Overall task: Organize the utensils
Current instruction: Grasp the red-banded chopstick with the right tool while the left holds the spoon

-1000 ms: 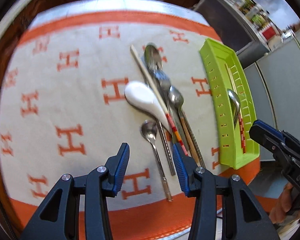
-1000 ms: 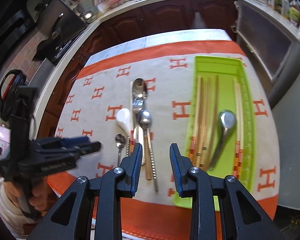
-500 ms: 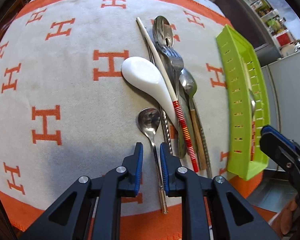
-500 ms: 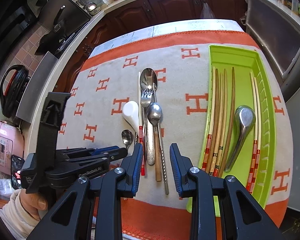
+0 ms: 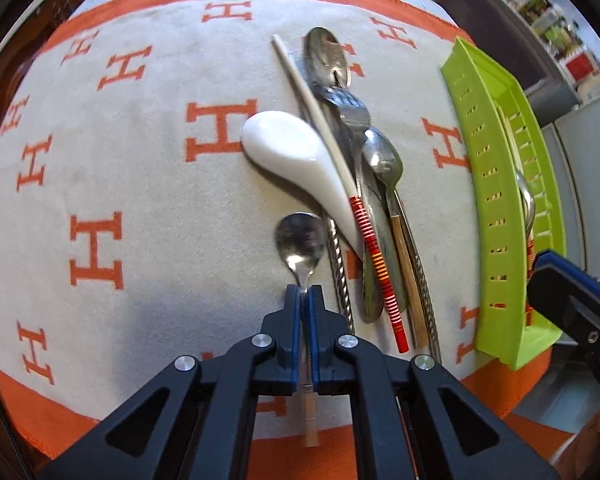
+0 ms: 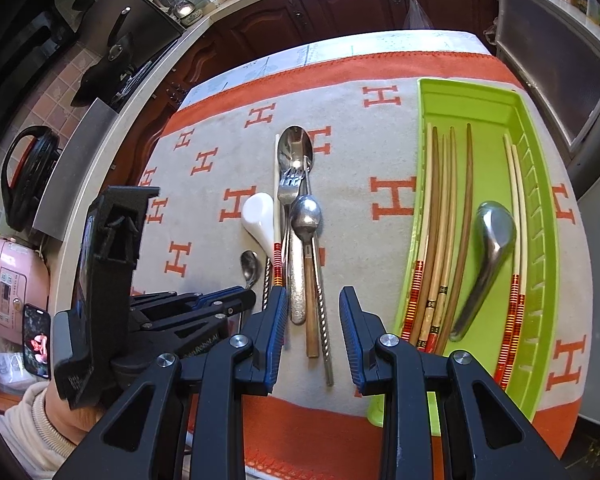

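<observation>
- The left gripper (image 5: 305, 294) has its fingers clamped on the thin neck of a small steel teaspoon (image 5: 300, 242), just below the bowl; the handle runs back between the blue pads toward 6 o'clock.
- The teaspoon's bowl lies on the orange-and-cream "H" cloth (image 5: 100, 152) covering the surface, just at 7 o'clock of the white ceramic soup spoon (image 5: 296, 160).
- To the 3 o'clock side of the soup spoon lies a tight bundle: a white chopstick with red-striped end (image 5: 374, 256), a large steel spoon (image 5: 327, 58) at the 12 o'clock end, a fork (image 5: 350, 110), a wooden-handled spoon (image 5: 384, 160) and a twisted steel rod (image 5: 340, 268).
- The right gripper (image 6: 313, 334) hovers over the near ends of that bundle, its fingers apart with nothing between the pads.
- The green slotted tray (image 6: 540, 184) sits at 3 o'clock of the bundle, holding several chopsticks (image 6: 440, 216) and a steel soup spoon (image 6: 488, 248) lying lengthwise.
- A cream sleeve (image 6: 28, 432) shows at 8 o'clock in the right wrist view.
</observation>
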Demonstrator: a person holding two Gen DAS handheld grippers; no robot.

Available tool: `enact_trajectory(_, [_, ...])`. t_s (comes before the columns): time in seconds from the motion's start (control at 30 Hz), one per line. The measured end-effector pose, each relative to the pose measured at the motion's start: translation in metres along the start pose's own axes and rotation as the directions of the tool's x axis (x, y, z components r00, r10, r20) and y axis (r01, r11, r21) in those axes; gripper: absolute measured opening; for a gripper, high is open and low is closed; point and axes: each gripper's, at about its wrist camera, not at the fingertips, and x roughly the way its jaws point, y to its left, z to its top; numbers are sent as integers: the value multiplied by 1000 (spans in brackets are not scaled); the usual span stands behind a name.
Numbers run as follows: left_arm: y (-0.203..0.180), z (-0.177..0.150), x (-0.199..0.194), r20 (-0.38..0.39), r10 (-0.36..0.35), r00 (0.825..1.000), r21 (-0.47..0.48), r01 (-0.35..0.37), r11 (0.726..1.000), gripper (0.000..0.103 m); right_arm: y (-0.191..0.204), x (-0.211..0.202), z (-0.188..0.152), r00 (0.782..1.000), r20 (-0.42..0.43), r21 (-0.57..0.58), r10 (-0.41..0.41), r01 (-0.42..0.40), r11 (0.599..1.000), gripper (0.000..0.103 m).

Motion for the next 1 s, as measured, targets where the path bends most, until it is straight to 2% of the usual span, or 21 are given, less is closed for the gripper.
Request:
enact_trajectory(0.2, [29, -5, -6, 24, -64, 998, -90, 66, 994, 1, 6, 12, 9, 999, -33, -6, 41, -41, 999, 28])
enact_trajectory(0.43, [62, -7, -15, 68, -122, 990, -160, 132, 978, 1, 20, 54, 25, 988, -140, 1, 68, -69, 998, 25])
enact_trajectory(0.57, [79, -14, -20, 82, -153, 985, -182, 165, 969, 1, 30, 80, 29, 981, -189, -12, 36, -39, 999, 24])
enact_trajectory(0.83, [92, -18, -19, 84, -196, 977, -195, 209, 958, 2, 50, 107, 31, 977, -209, -71, -40, 26, 997, 22])
enact_trajectory(0.9, [95, -19, -20, 87, -208, 974, -198, 222, 955, 2, 52, 111, 30, 975, -220, -74, -43, 27, 997, 13])
enact_trajectory(1.0, [100, -21, -19, 83, -224, 971, -206, 237, 949, 2, 53, 114, 29, 975, -214, -84, -55, 38, 996, 7])
